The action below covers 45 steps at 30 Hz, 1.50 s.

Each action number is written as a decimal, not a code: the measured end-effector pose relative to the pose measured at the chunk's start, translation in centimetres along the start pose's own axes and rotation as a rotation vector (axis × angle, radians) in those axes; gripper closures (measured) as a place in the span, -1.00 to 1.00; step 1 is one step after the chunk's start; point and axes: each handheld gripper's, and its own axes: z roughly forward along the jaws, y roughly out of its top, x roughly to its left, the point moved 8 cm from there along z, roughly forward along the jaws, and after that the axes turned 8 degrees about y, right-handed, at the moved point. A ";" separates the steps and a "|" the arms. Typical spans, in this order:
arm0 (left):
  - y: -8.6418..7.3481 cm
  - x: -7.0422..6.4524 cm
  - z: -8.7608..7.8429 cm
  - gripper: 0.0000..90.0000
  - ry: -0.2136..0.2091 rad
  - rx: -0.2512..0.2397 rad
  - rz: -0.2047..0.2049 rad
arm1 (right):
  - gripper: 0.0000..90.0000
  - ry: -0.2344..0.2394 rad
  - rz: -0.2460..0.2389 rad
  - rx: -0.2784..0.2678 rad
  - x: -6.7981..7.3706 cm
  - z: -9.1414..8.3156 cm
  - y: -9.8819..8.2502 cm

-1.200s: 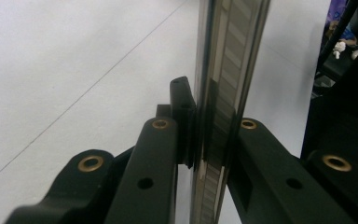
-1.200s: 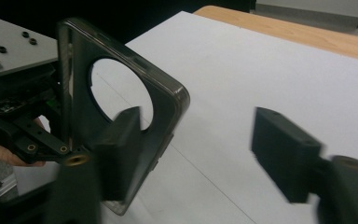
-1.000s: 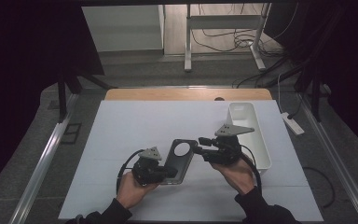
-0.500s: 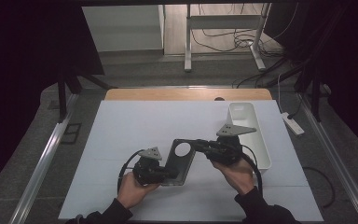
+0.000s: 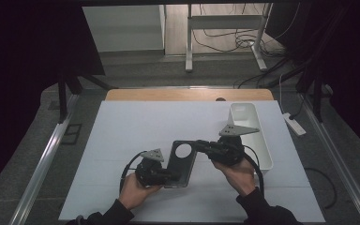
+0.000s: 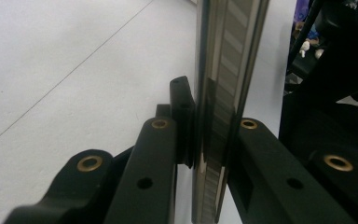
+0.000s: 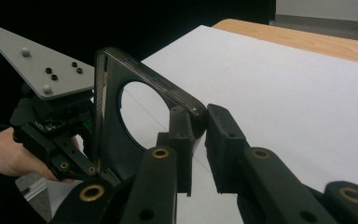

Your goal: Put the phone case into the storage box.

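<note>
A dark phone case [image 5: 178, 169] with a round camera hole is held up off the white table sheet [image 5: 122, 131] between both grippers. My left gripper [image 5: 171, 177] is shut on the case's near lower edge. In the left gripper view the case's thin edge [image 6: 219, 93] is pinched between the left gripper's [image 6: 209, 121] black jaws. My right gripper [image 5: 200, 145] reaches in from the right. Its jaws have just been closing, and the case's far upper corner [image 7: 193, 109] sits between the right gripper's [image 7: 198, 135] pads. The left gripper [image 7: 51, 135] shows beyond the case.
A long white bin [image 5: 251, 136] stands on the table just right of my right hand. A bare wooden strip [image 5: 187, 94] runs along the table's far edge. Metal rails [image 5: 47, 159] flank the table on both sides.
The right gripper's jaws have come together on the case's upper corner. The case has tipped a little, its top now leaning toward the right gripper. The left hand has stayed put.
</note>
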 end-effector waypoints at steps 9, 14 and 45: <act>0.0 0.1 0.3 0.87 0.003 0.000 0.009 | 0.79 -0.006 -0.004 -0.002 0.1 0.0 0.1; 0.1 0.1 0.3 0.63 0.018 0.001 0.016 | 0.80 -0.008 -0.003 -0.001 0.1 0.0 0.1; 0.7 2.3 -4.1 -0.92 0.176 -0.099 0.057 | 0.81 -0.093 0.004 -0.008 -1.6 -2.2 0.9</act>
